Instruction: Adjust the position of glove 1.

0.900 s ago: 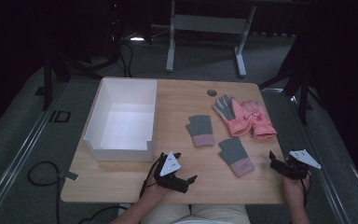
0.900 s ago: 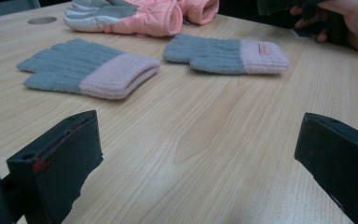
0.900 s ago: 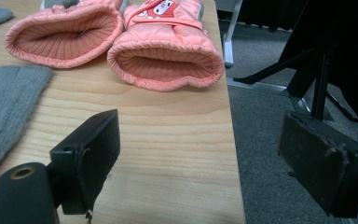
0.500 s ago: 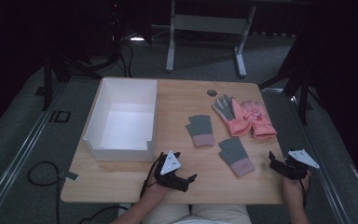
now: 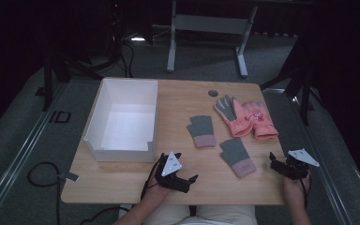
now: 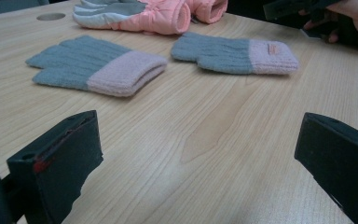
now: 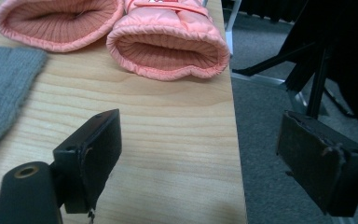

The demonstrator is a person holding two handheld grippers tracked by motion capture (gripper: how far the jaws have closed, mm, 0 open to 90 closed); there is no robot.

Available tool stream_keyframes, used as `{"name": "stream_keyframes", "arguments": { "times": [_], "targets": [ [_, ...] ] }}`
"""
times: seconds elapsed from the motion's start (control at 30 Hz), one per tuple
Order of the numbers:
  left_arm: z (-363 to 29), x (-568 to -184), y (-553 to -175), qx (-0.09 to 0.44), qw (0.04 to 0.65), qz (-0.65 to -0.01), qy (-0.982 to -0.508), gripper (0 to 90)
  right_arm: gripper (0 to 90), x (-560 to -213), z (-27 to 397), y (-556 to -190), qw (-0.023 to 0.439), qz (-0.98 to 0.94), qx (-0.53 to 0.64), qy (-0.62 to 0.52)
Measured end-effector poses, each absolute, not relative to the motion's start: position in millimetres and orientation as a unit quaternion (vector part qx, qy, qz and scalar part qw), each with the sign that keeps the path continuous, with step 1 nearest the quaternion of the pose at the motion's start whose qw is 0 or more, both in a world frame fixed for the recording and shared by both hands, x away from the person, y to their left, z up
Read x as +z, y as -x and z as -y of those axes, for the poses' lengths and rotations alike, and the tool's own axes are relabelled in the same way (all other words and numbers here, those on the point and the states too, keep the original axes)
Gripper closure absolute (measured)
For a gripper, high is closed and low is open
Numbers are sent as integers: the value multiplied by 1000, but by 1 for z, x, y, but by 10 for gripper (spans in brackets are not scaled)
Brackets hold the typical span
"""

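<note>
Both grippers rest low at the near edge of the wooden bench (image 5: 122, 180), each in one of the person's hands, and both have their jaws wide apart with nothing between them.

The white bin (image 5: 104, 119) serves as landmark. The left gripper (image 5: 187, 176) sits just in front of the bin's near right corner, pointing toward the two grey knit gloves with pink cuffs. One grey glove (image 5: 200, 131) lies to the right of the bin. The other grey glove (image 5: 237, 157) lies further right and nearer the person.

A pair of pink padded gloves (image 5: 246, 117) lies well to the right of the bin, toward the far side. The right gripper (image 5: 275, 165) sits farthest right of the bin, facing their open cuffs (image 7: 168, 51).
</note>
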State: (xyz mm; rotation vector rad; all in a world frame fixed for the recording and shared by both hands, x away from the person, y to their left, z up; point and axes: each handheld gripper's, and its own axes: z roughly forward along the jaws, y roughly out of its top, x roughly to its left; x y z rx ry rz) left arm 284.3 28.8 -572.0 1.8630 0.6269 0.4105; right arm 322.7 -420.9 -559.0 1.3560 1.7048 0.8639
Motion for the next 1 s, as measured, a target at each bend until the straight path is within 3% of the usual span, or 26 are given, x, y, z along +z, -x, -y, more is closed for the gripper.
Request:
{"name": "stream_keyframes", "arguments": {
  "times": [0.63, 1.0],
  "targets": [
    [-29, -572, -283, 176, 536, -262, -783, 1, 129, -536, 416, -334, 345, -680, 332, -556],
    [-27, -572, -281, 183, 532, -256, -786, 1, 135, -501, 400, -336, 369, -669, 350, -542]
  ]
}}
